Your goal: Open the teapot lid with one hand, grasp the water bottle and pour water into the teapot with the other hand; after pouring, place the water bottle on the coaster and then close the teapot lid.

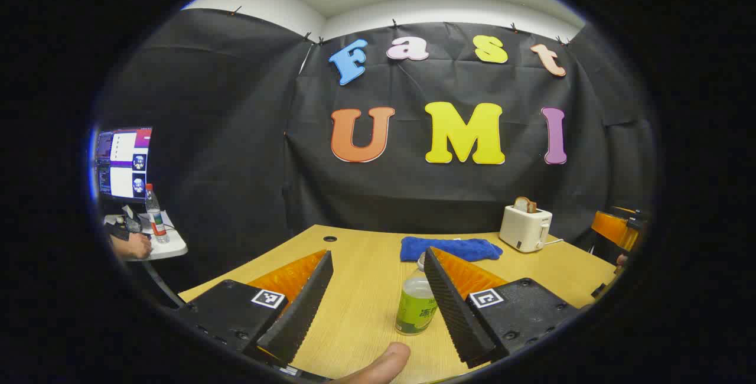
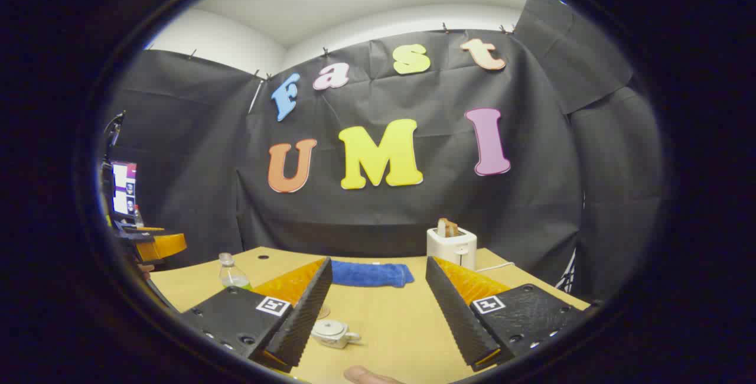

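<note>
Both tools gape empty above the counter (image 2: 384, 325). Right tool (image 2: 375, 313) should descend squarely over the teapot (image 2: 334, 333) lid; left tool (image 1: 378, 307) faces the bottle (image 1: 416, 307).

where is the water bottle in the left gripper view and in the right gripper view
Left gripper view: the water bottle stands on the table low in the middle, just inside the gripper's right-hand finger.
Right gripper view: the water bottle stands at the lower left, beyond the gripper's left-hand finger.
Shared landmark: the blue towel lying at the table's far edge.
</note>
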Demonstrator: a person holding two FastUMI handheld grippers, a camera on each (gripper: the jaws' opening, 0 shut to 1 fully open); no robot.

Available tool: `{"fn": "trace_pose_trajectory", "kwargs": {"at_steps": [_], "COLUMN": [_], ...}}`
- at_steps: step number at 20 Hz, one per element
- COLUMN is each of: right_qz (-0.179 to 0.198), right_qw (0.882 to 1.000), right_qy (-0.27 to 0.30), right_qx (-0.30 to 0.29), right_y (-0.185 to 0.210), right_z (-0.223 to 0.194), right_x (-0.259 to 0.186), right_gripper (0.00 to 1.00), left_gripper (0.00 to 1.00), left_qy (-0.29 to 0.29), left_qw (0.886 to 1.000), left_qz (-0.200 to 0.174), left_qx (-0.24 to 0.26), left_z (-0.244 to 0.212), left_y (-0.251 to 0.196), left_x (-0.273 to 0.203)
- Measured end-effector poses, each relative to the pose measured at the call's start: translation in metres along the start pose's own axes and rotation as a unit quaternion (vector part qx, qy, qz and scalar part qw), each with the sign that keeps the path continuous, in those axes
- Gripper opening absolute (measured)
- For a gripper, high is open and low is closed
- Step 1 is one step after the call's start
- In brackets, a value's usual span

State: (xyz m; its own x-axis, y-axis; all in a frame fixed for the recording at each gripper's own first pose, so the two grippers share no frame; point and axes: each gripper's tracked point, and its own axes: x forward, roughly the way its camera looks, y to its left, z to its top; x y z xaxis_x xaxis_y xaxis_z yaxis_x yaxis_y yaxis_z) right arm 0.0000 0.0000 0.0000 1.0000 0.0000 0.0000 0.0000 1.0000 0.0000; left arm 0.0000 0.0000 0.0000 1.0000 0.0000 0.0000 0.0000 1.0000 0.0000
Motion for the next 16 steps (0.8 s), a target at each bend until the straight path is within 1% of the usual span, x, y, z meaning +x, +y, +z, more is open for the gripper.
{"fn": "trace_pose_trajectory", "kwargs": {"at_steps": [6, 7, 8, 11, 12, 13, 16], "right_qz": [-0.002, -0.003, -0.003, -0.003, -0.004, -0.004, 0.000], "right_qw": [1.000, 1.000, 1.000, 1.000, 1.000, 1.000, 1.000], "right_qy": [0.016, 0.017, 0.018, 0.021, 0.022, 0.023, 0.029], "right_qx": [-0.010, -0.012, -0.012, -0.014, -0.016, -0.015, -0.012], "right_y": [0.001, 0.000, 0.000, 0.000, -0.001, 0.000, 0.001], "right_z": [-0.010, -0.013, -0.012, -0.014, -0.014, -0.015, -0.017], "right_x": [0.006, 0.007, 0.007, 0.007, 0.007, 0.008, 0.009], "right_gripper": [0.95, 0.96, 0.99, 0.99, 0.95, 0.99, 0.99], "left_gripper": [0.97, 0.97, 0.97, 0.97, 0.97, 0.97, 0.97], "left_qy": [0.003, 0.003, 0.006, 0.011, 0.012, 0.015, 0.017], "left_qw": [1.000, 1.000, 1.000, 1.000, 1.000, 1.000, 1.000], "left_qz": [-0.017, -0.017, -0.017, -0.016, -0.018, -0.021, -0.016], "left_qx": [0.014, 0.016, 0.018, 0.024, 0.022, 0.018, 0.017], "left_z": [-0.008, -0.009, -0.012, -0.016, -0.018, -0.019, -0.021], "left_y": [-0.014, -0.015, -0.015, -0.015, -0.016, -0.017, -0.014], "left_x": [0.003, 0.004, 0.005, 0.007, 0.007, 0.008, 0.008]}}
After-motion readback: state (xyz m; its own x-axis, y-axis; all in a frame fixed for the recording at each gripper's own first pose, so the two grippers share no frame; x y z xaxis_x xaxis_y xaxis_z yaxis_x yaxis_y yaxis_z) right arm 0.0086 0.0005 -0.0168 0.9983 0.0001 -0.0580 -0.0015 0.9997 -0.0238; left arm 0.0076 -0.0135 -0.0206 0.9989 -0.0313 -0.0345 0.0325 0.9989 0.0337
